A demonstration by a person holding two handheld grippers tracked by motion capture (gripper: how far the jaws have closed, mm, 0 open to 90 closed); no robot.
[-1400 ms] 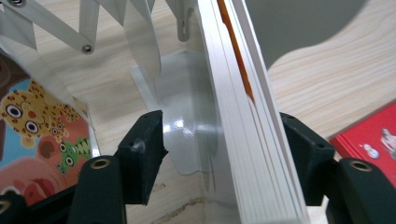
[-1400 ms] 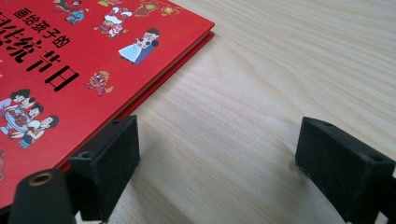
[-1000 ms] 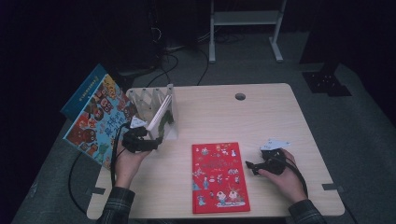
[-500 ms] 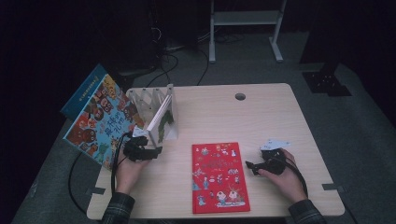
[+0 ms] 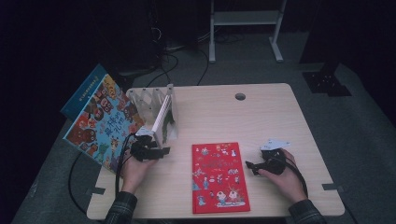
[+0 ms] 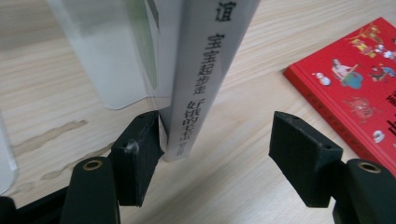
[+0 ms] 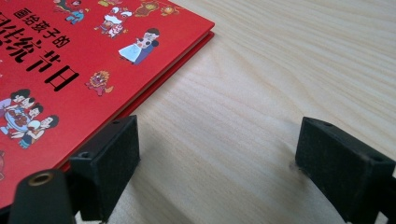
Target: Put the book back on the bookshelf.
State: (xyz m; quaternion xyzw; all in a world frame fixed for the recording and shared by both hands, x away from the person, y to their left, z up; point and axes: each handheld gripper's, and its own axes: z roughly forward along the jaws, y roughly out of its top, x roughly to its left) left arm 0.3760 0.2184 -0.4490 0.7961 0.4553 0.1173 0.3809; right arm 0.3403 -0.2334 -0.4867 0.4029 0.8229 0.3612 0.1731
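A white book (image 6: 201, 79) with black characters on its spine stands upright in a clear rack (image 5: 148, 103) at the table's left. My left gripper (image 6: 217, 135) straddles the spine's lower end. Its jaws have just been closing with the book between them: the left pad (image 6: 137, 154) touches the spine, while the right pad stands well apart. From above, the left gripper (image 5: 159, 152) sits at the near end of the white book (image 5: 161, 120). A red picture book (image 5: 218, 177) lies flat mid-table. My right gripper (image 7: 222, 140) rests open on the bare wood, its left jaw beside the red book's (image 7: 70, 60) edge.
A large colourful book (image 5: 100, 122) leans off the table's (image 5: 261, 116) left edge behind the rack. A round cable hole (image 5: 240, 96) sits near the far edge. A white frame (image 5: 243, 18) stands on the dark floor beyond.
My left gripper has sunk a little towards the tabletop along the near end of the white book. The right hand and the red book have stayed put.
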